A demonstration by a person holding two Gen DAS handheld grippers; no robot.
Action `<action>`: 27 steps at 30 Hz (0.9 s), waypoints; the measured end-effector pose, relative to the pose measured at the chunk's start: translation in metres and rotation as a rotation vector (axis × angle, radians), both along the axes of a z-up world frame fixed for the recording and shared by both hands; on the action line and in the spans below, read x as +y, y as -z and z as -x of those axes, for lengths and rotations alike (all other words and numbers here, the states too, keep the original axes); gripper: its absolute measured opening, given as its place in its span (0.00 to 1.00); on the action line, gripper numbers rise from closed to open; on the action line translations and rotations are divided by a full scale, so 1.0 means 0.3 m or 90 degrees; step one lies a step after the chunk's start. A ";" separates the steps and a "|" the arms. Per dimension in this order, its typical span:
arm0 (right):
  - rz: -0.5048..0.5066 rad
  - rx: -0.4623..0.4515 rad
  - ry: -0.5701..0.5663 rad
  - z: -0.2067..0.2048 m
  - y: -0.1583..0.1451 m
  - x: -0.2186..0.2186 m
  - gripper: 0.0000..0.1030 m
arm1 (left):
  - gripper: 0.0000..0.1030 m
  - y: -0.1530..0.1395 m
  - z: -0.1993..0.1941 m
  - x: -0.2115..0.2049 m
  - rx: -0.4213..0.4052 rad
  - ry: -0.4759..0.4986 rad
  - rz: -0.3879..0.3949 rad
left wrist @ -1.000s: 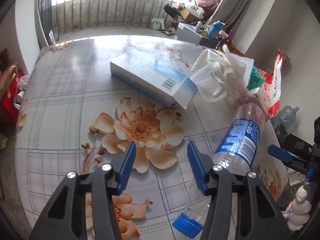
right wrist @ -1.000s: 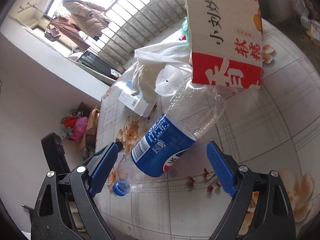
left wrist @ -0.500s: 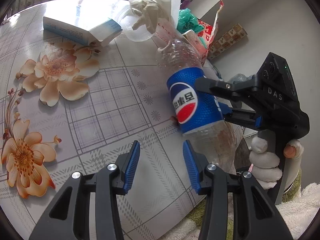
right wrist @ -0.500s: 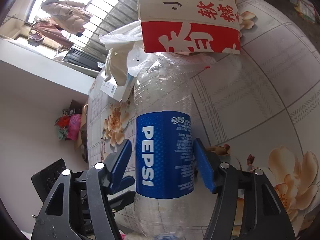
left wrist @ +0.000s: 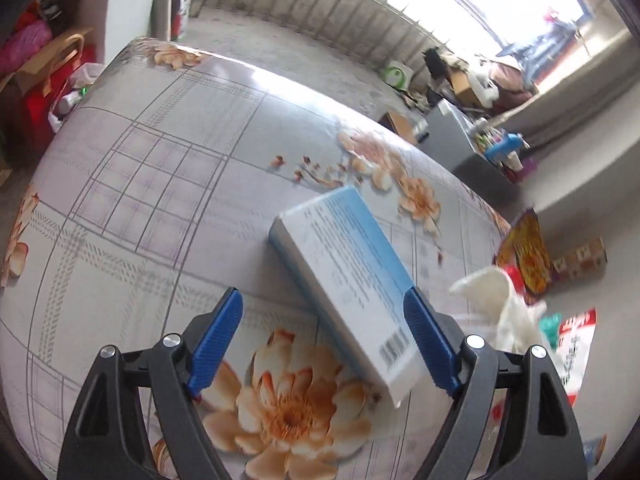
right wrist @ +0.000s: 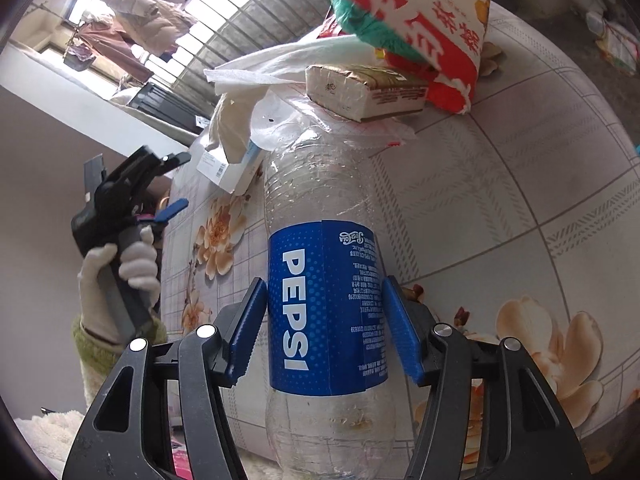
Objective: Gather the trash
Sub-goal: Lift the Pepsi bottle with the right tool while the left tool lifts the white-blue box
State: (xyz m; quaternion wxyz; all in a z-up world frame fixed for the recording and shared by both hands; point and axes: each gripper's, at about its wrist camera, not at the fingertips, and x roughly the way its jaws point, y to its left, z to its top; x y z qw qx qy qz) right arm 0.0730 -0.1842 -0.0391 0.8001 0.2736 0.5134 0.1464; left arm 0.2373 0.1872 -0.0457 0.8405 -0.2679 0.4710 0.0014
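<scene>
Gripping the clear plastic Pepsi bottle with blue label (right wrist: 328, 312), my right gripper (right wrist: 324, 330) is pinching it on both sides, off the floral table (left wrist: 160, 184). My left gripper (left wrist: 324, 344) is spread wide, empty, with the pale blue cardboard box (left wrist: 348, 292) lying at its 1 o'clock. I am judging the collecting as only beginning: box, white crumpled tissue (left wrist: 504, 312) and red snack bag (right wrist: 436, 20) are remaining.
</scene>
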 end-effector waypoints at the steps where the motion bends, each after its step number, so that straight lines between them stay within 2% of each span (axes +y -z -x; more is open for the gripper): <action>1: -0.001 -0.003 -0.002 0.000 0.002 0.001 0.54 | 0.78 -0.009 -0.029 0.024 0.014 -0.021 0.001; 3: -0.004 -0.006 -0.006 0.003 0.003 -0.001 0.54 | 0.79 -0.022 -0.073 0.024 0.032 -0.042 0.014; 5: -0.009 -0.007 -0.008 0.003 0.005 -0.001 0.54 | 0.80 0.000 -0.120 -0.018 0.042 -0.048 0.007; 10: -0.032 -0.005 -0.011 0.001 0.014 -0.037 0.54 | 0.81 0.028 -0.164 -0.079 0.063 -0.061 -0.039; 13: -0.039 -0.006 -0.012 0.002 0.019 -0.050 0.54 | 0.82 0.044 -0.192 -0.112 0.061 -0.060 -0.087; 15: -0.040 -0.006 -0.012 0.003 0.019 -0.060 0.54 | 0.82 0.047 -0.193 -0.135 0.047 -0.028 -0.121; 18: -0.037 -0.006 -0.014 0.005 0.015 -0.066 0.54 | 0.82 0.051 -0.173 -0.144 0.029 0.052 -0.126; 20: -0.038 -0.005 -0.013 0.005 0.012 -0.069 0.54 | 0.82 0.052 -0.139 -0.132 0.022 0.078 -0.133; 24: -0.034 -0.003 -0.015 0.008 0.009 -0.074 0.54 | 0.81 0.057 -0.020 -0.089 0.012 0.142 -0.131; 27: -0.021 -0.004 -0.019 0.014 0.003 -0.068 0.54 | 0.81 0.058 0.099 -0.079 0.007 0.216 -0.125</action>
